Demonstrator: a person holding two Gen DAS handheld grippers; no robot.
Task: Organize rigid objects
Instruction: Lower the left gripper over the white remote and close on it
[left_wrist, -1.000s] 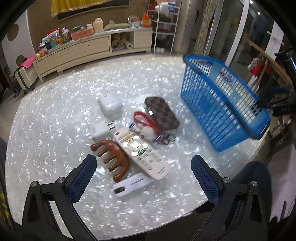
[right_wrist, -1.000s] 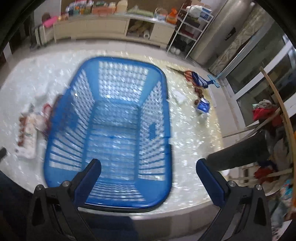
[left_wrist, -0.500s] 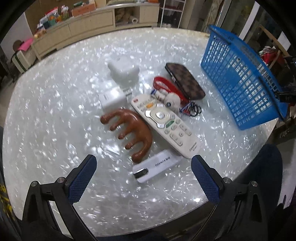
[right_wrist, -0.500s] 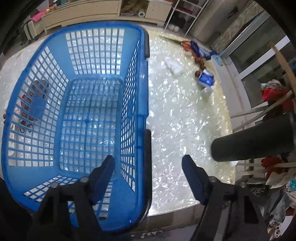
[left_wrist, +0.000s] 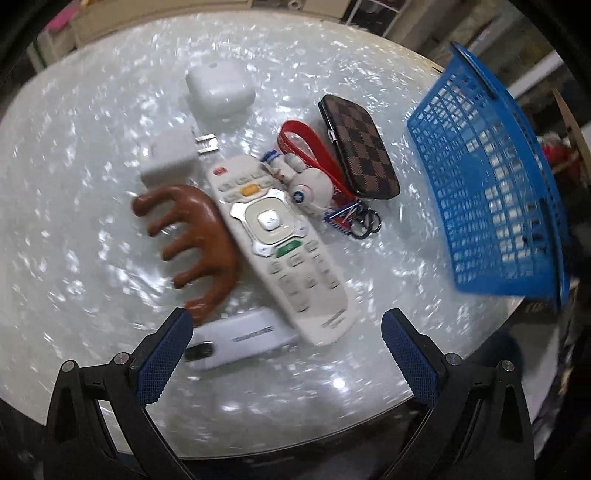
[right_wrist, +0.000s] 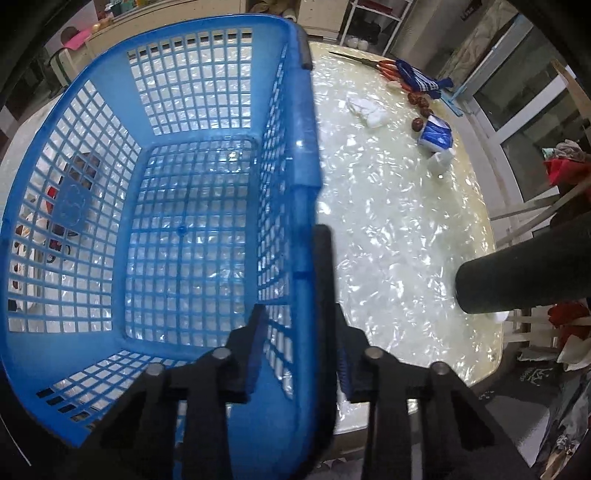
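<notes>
Plastic lattice walls make the blue basket (right_wrist: 155, 206) light and fairly stiff, though I judge its thin rim may flex under a pinch, so the solid rim band, where the right gripper (right_wrist: 299, 332) is clamped with its jaws closed tight across the near-right wall, seems the sound place to hold it. Nothing lies inside the basket; the pearly, glossy tabletop (right_wrist: 399, 229) shows through the open mesh floor.

Ahead of the left gripper (left_wrist: 284, 350), whose blue-padded jaws stand wide apart and hold nothing, the rigid items lie clustered. Nearest, just beyond the left pad, is a slim white stick-shaped device (left_wrist: 240, 343) with a dark end; it looks light, hard and smooth, likely best pinched across its narrow width. Touching it farther out are a long white remote control (left_wrist: 280, 247), flat and button-studded, and beside that a brown wooden massager (left_wrist: 199, 247) with rounded prongs, polished and probably slippery. Beyond these sit a white plug adapter (left_wrist: 170, 158) and a rounded white case (left_wrist: 219, 88). Off to the right of the remote lie a keychain (left_wrist: 317, 184) with a red strap and small figure, and a checkered brown case (left_wrist: 360, 147). The basket stands far right, well apart from the left gripper.
</notes>
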